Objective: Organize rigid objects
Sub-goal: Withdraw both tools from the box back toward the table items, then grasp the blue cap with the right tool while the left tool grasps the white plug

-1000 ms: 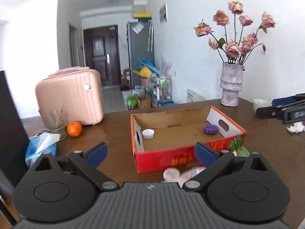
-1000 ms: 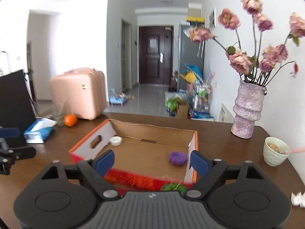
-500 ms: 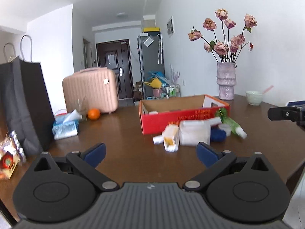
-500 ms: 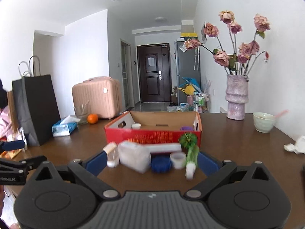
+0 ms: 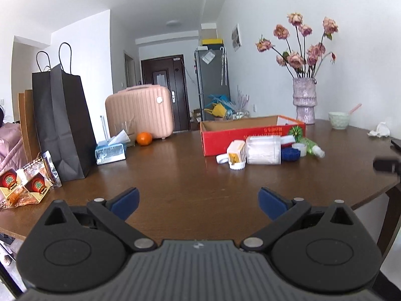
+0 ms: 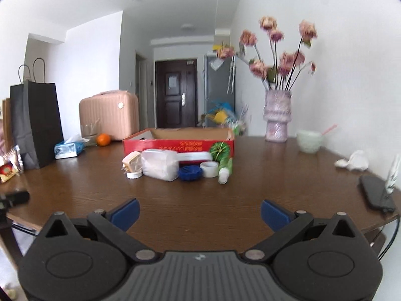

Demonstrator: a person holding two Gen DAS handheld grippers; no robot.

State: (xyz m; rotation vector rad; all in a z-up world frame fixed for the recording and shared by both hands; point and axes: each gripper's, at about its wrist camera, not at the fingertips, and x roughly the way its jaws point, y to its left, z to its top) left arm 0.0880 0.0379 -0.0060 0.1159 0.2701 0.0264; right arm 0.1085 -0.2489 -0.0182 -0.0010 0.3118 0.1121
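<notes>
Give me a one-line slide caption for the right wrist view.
Open right tool faces loose containers lined before the red cardboard box on the wooden table.

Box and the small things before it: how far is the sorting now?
Hardly begun. Box interior is hidden here. Both claws, left and right, are open and empty. Left outside: jar, blue lid, tape roll, green bottle.
</notes>
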